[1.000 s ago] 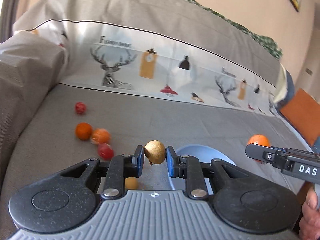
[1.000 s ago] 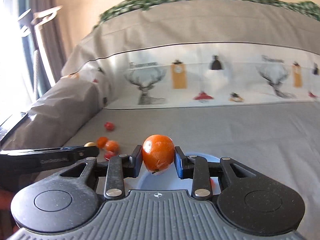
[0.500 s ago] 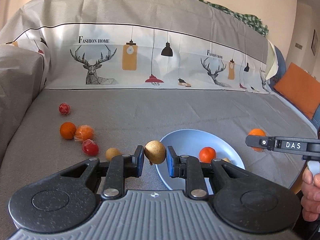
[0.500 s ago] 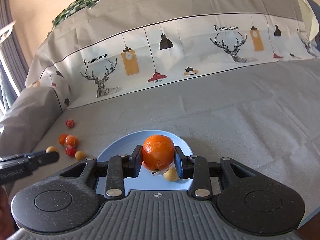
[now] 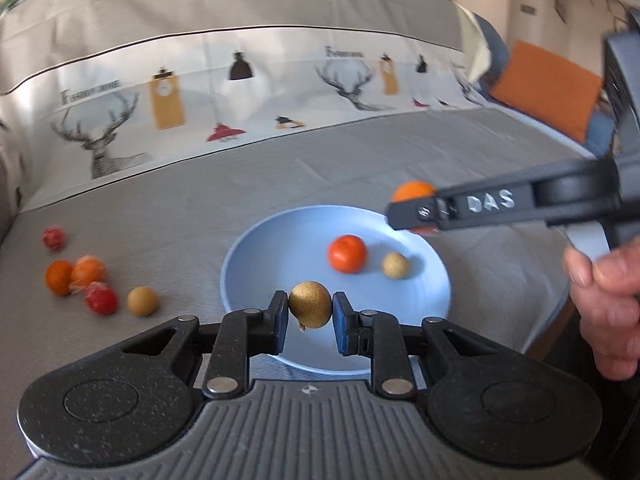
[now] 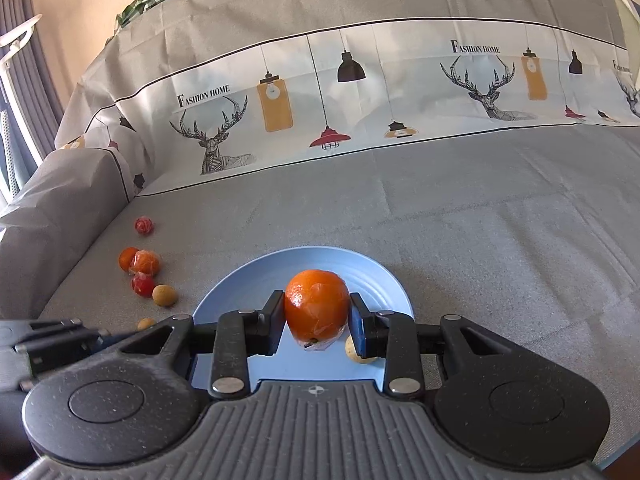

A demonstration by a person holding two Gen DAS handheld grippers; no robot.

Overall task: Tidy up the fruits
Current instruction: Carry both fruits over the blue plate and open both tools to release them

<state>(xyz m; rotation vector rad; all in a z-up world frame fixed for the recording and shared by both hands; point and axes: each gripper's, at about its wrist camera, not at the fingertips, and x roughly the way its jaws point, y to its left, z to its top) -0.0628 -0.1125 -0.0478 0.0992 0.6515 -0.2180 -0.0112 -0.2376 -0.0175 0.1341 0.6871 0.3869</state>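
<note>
My left gripper [image 5: 310, 318] is shut on a small golden-brown fruit [image 5: 311, 309] and holds it above the near rim of a light blue plate [image 5: 256, 256]. On the plate lie an orange fruit [image 5: 347, 253] and a small tan fruit [image 5: 395, 265]. My right gripper [image 6: 317, 322] is shut on an orange [image 6: 317, 310] above the same plate [image 6: 384, 280]. It also shows in the left wrist view [image 5: 416, 212] over the plate's far right rim. A tan fruit [image 6: 354, 350] peeks out under its right finger.
Several loose fruits lie on the grey sofa seat left of the plate: two red ones [image 5: 101, 298] [image 5: 53, 238], two orange ones [image 5: 59, 277] [image 5: 89, 271] and a tan one [image 5: 142, 301]. A padded armrest [image 6: 48, 216] rises at the left. The sofa front edge is at the right.
Both grippers have moved over the plate, each still holding its fruit. The left view has swung right and down, so the plate is now centred under the golden fruit.
</note>
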